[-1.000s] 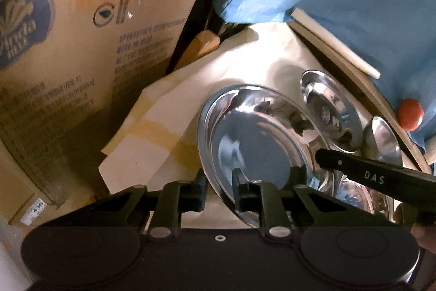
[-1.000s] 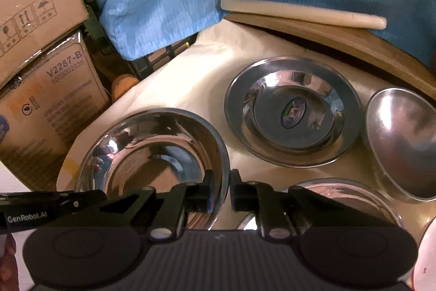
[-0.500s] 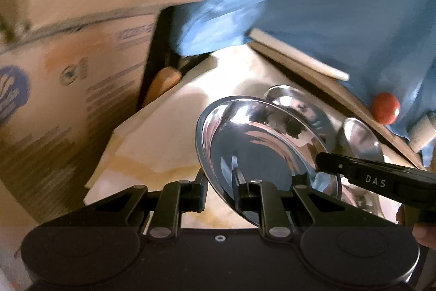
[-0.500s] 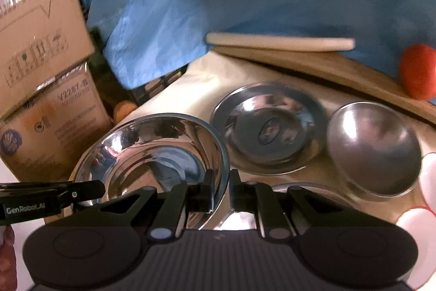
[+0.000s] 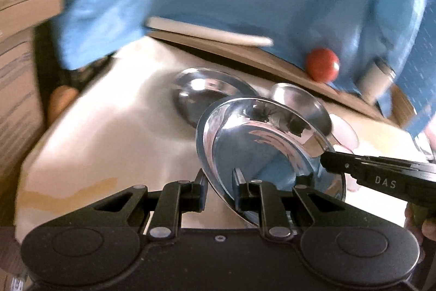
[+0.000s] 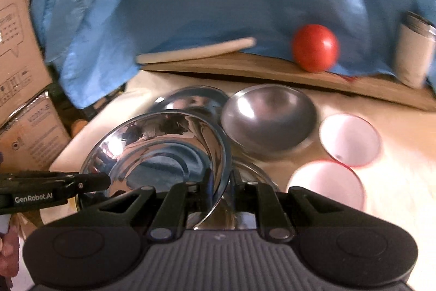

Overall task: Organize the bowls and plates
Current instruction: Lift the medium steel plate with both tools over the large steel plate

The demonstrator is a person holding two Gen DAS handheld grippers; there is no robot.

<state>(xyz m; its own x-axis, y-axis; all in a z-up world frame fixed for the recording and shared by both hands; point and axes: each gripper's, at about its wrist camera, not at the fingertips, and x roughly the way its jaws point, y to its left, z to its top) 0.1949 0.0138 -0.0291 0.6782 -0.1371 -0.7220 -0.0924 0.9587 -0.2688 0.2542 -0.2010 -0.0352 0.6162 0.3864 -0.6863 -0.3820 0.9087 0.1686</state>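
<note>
Carrying the large steel plate (image 5: 261, 154) between 2 grippers is the step in hand, and it looks about midway: the plate is off the counter (image 5: 109, 138), tilted, and hanging over the other dishes. The left gripper (image 5: 219, 188) is nearly closed with the plate's near rim pinched between its fingers; the right gripper (image 6: 222, 190) clamps the opposite rim in the same narrow way, and it shows in the left wrist view as the black finger marked DAS.

Below and beyond the carried plate sit a second steel plate (image 6: 190, 100), a steel bowl (image 6: 268, 119) just beside it, and 2 pink-rimmed bowls (image 6: 350, 139) to the right. Another steel rim shows directly under the right gripper, though too little of it is visible to say what it is.

To do this well, both hands should travel together, since a rim grip on polished steel will likely slip if 1 hand pulls ahead or twists. Level the plate before lowering. It probably belongs on the other steel plate, so centre it above that one, keep clear of the bowl's rim, and lower until it nests. Release both grippers only once it rests flat. The red ball (image 6: 314, 48) on the wooden board (image 6: 245, 70) is well apart and no obstacle.
</note>
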